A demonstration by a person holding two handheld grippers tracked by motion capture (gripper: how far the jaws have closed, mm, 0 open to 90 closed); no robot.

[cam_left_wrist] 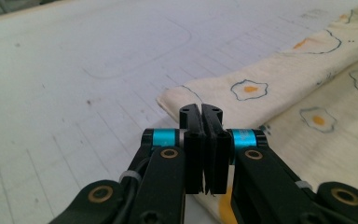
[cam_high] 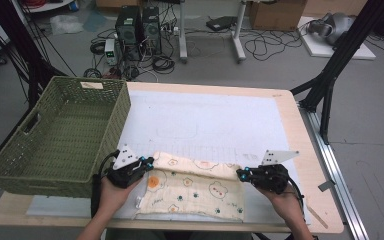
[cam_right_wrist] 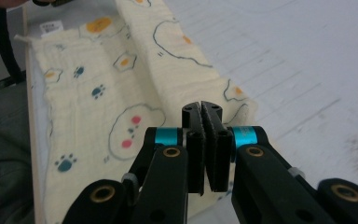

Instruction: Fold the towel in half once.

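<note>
A: Nearest the high camera are the person's two forearms, coming up over the near edge of the table (cam_high: pixel 300 125). The left gripper (cam_high: pixel 147 162) sits at the left end of the cloth (cam_high: pixel 195 192), the right gripper (cam_high: pixel 240 173) at its right end.

B: And the jaws?

A: Both pairs are pressed together. In the left gripper view the left gripper (cam_left_wrist: pixel 202 110) has its jaws closed at the folded corner of the cloth (cam_left_wrist: pixel 279 88); a strip of fabric seems to run down between them, but I cannot tell for sure that it is pinched. In the right gripper view the right gripper (cam_right_wrist: pixel 202 107) is closed too, right at the cloth's (cam_right_wrist: pixel 112 93) corner, and again I cannot tell whether fabric is caught.

B: Where does the cloth lie?

A: Along the near edge of the table, about midway between its near corners, on the white mat (cam_high: pixel 205 120). Its far strip is folded over towards the person. It is cream, printed with fried eggs, bear faces and paw prints.

B: Any writing?

A: A small white care tag (cam_right_wrist: pixel 50 29) sits at the cloth's far end in the right gripper view; its print is too small to read. The green woven basket (cam_high: pixel 60 135) at the table's left edge carries a pale label (cam_high: pixel 92 85) on its far rim, also unreadable.
</note>
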